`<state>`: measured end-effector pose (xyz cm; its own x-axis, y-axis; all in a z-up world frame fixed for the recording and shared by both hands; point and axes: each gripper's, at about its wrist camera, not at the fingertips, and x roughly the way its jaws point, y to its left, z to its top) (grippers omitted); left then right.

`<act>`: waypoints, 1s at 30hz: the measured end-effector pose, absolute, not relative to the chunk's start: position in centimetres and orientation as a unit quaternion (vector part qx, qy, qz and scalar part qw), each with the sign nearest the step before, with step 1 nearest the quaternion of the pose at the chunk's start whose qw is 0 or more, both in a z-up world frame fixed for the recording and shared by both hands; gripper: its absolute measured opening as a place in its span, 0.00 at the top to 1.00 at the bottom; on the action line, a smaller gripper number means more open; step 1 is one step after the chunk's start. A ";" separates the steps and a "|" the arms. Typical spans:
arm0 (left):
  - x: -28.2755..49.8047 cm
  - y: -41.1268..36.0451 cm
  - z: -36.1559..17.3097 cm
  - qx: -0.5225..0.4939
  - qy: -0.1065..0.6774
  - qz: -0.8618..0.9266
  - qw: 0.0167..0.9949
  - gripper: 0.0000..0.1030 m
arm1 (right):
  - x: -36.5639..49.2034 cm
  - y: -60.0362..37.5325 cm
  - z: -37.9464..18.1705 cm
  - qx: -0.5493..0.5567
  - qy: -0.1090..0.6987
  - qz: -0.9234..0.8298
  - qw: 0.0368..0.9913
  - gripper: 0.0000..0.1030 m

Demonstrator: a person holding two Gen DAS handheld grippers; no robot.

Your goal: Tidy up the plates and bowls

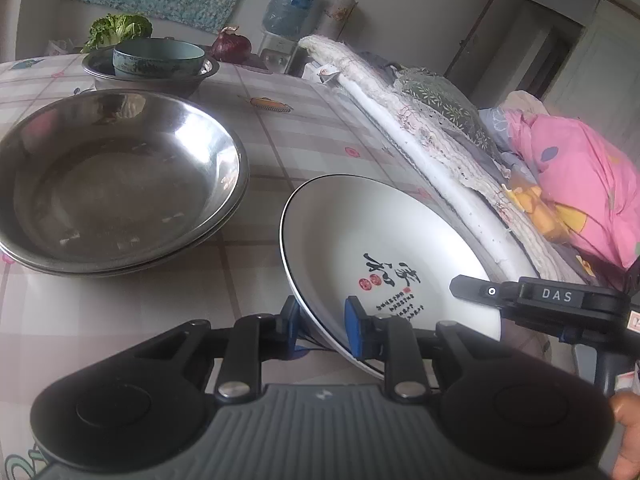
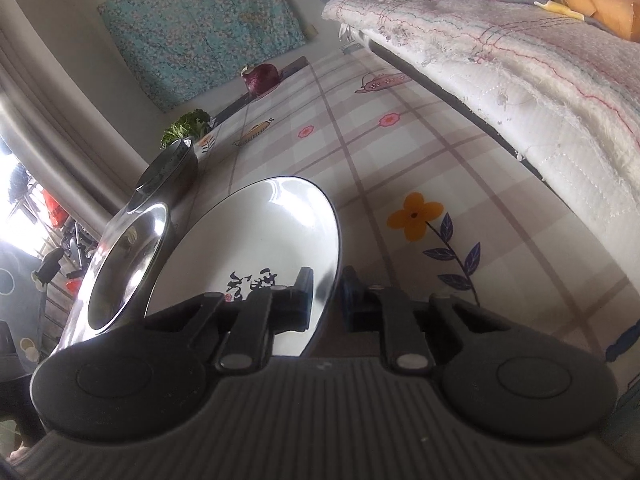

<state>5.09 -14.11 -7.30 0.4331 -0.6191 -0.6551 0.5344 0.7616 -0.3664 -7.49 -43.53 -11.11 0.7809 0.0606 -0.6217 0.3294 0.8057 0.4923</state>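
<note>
A white plate (image 1: 380,240) with a black rim and black calligraphy is tilted above the table. My left gripper (image 1: 324,320) is shut on its near rim, one blue pad on top and one below. My right gripper (image 2: 326,292) is shut on the plate's (image 2: 260,240) right rim; it also shows in the left wrist view (image 1: 520,296). Stacked steel bowls (image 1: 116,184) sit to the left of the plate. Farther back, a teal bowl (image 1: 158,58) sits inside another steel bowl (image 1: 192,78).
The table has a checked floral cloth (image 1: 312,128). A quilted white pad (image 1: 420,128) and pink bedding (image 1: 580,184) lie along its right edge. A red onion (image 1: 231,46) and green lettuce (image 1: 118,30) are at the far end.
</note>
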 end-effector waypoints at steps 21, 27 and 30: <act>5.1 -12.3 -6.8 -0.076 0.436 -0.352 0.825 0.67 | -7.8 -43.0 -10.8 0.277 0.323 -0.067 0.902 0.86; 6.4 -13.0 -6.7 -0.058 0.424 -0.337 0.839 0.66 | -7.6 -43.0 -10.9 0.278 0.321 -0.069 0.903 0.86; 6.4 -13.4 -6.9 -0.059 0.424 -0.342 0.837 0.69 | -7.4 -42.8 -10.9 0.277 0.321 -0.071 0.903 0.87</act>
